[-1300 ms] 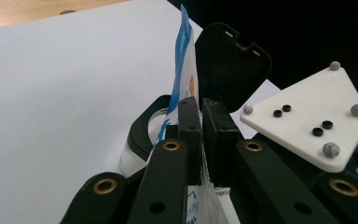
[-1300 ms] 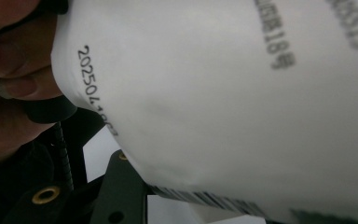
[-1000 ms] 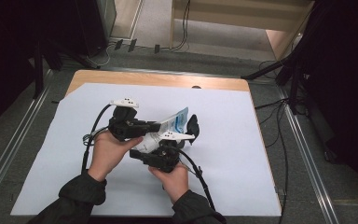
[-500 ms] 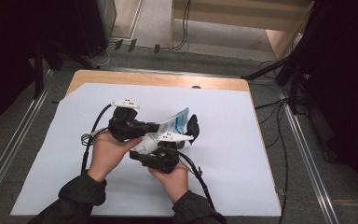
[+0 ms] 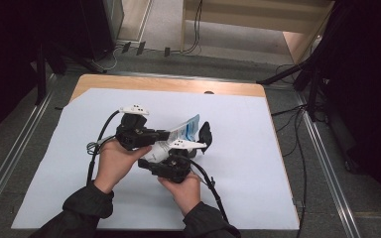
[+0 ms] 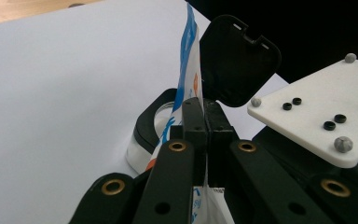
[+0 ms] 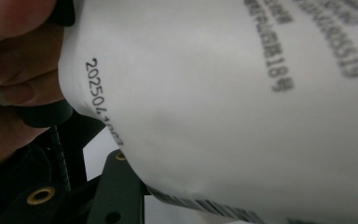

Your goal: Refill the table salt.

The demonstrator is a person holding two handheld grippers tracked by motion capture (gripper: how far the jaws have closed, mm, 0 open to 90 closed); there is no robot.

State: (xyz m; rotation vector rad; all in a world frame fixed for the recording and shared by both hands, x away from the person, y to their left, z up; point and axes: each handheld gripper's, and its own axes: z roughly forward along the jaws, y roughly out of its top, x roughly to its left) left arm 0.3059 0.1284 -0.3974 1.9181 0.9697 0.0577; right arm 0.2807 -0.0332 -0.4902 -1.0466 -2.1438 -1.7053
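Note:
A blue and white pouch (image 5: 184,130) is held up over the middle of the table. My left gripper (image 6: 204,112) is shut on its thin edge, and the pouch (image 6: 189,70) stands up past the jaws. Just behind the pouch is a clear container with a black rim (image 6: 145,127), and its black flip lid (image 6: 237,60) stands open. My right gripper (image 5: 192,150) is low beside the container, its white plate (image 6: 318,112) close by. The pouch's white printed back (image 7: 223,102) hides the jaws in the right gripper view.
A white sheet (image 5: 69,148) covers most of the wooden table (image 5: 168,85). Metal rails run along the floor on both sides, and cables (image 5: 297,148) trail past the right edge. A person's fingers (image 7: 9,70) are pressed close at the left of the pouch.

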